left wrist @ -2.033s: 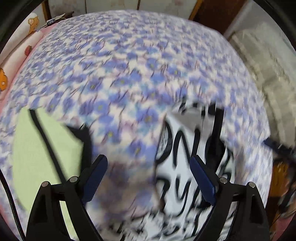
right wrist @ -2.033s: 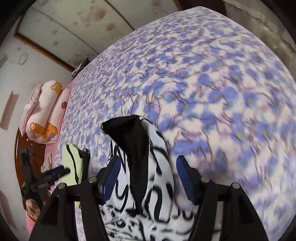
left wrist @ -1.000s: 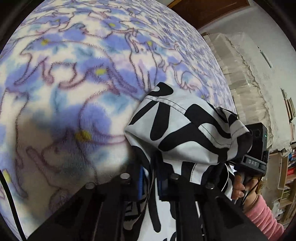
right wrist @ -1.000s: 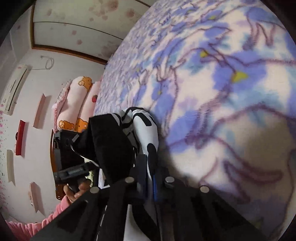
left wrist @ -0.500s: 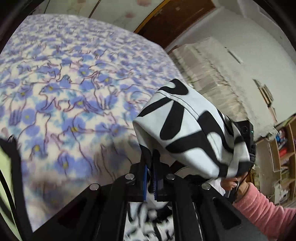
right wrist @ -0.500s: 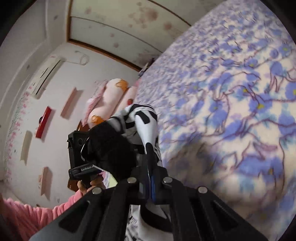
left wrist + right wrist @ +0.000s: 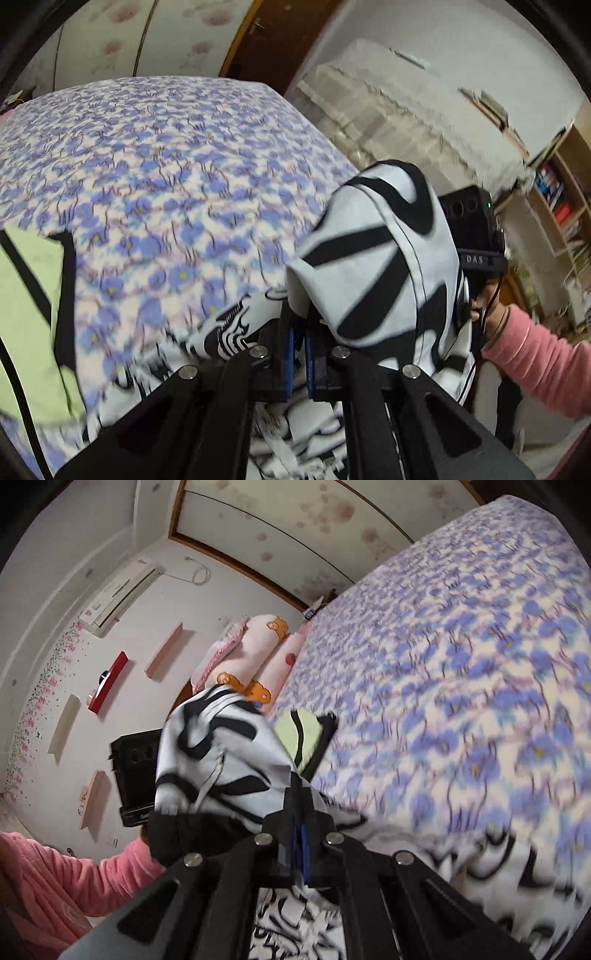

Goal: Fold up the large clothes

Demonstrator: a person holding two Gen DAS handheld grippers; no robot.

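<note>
Raised off bed (image 7: 155,177) since a second ago: garment (image 7: 376,258), clamped in left gripper (image 7: 299,341) and right gripper (image 7: 297,840) (both clenched on cloth), spread for folding, tail trailing on bed.

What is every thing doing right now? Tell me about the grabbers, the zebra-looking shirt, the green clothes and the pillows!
left gripper: shut on the black-and-white garment.
right gripper: shut on the same garment.
black-and-white garment: lifted at both pinched spots, the rest trailing on the bed.
green garment: lying flat on the floral blanket.
pink pillows: stacked at the bed's head.
</note>
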